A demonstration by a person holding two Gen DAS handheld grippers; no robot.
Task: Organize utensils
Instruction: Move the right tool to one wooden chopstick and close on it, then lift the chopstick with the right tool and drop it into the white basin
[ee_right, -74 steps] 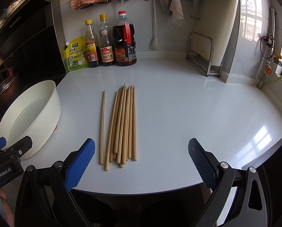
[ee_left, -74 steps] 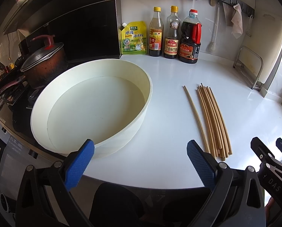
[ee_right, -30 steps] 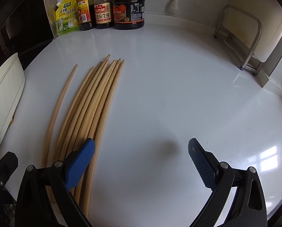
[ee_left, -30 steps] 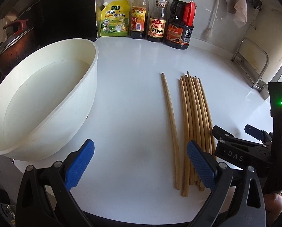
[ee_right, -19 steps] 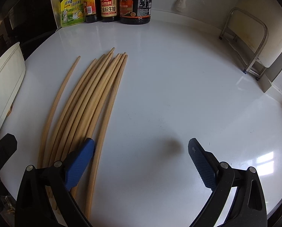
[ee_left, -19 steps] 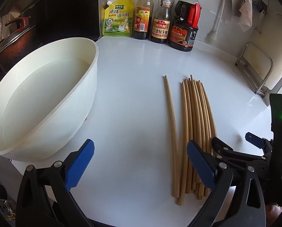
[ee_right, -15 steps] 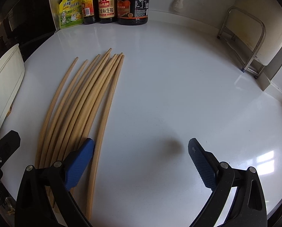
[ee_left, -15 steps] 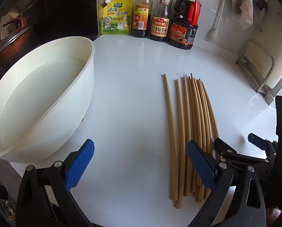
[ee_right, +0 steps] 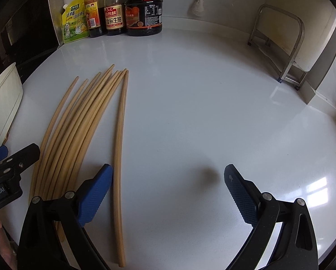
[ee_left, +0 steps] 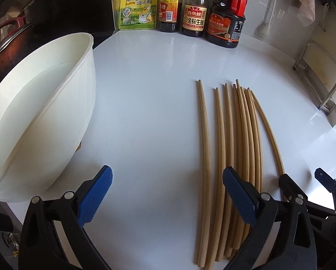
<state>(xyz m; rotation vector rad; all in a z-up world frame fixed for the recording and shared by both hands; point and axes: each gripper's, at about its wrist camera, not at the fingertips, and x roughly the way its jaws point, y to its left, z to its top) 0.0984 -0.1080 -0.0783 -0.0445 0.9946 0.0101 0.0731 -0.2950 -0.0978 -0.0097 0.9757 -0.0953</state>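
Wooden chopsticks (ee_left: pixel 242 148), a loose batch of roughly nine. They lie flat on the white surface (ee_left: pixel 150 112), right of its middle, side by side and mostly touching. One lies a little apart on the left (ee_left: pixel 204 157), and one is splayed off on the right (ee_right: pixel 119 157).

Long axis: near to far. The narrow tips point far, toward the bottles, and the thicker butt ends lie near, by the front edge. The tips converge slightly and the butts are uneven, so the batch is not yet squared up.

Handling, as judged: light, stiff, slender and round, so likely to roll or skate on the glossy top. They are not fragile. A single stick is best pinched across its width near the butt end. The lot could be raked together sideways first, then gripped near mid-length so it does not tip.

Left gripper (ee_left: pixel 166 193): fingers spread wide, holding nothing. It hovers low over the near edge, with its right finger (ee_left: pixel 237 195) above the butt ends.

Right gripper (ee_right: pixel 168 191): fingers likewise wide apart and empty, with its left finger (ee_right: pixel 96 193) between the main batch and the splayed stick.

White basin (ee_left: pixel 39 117): left of the chopsticks and apart from them, holding clear water.

Far edge: seasoning pouch (ee_left: pixel 138 6) and three sauce bottles (ee_left: pixel 195 6) against the wall. A metal rack (ee_right: pixel 278 45) stands far right.
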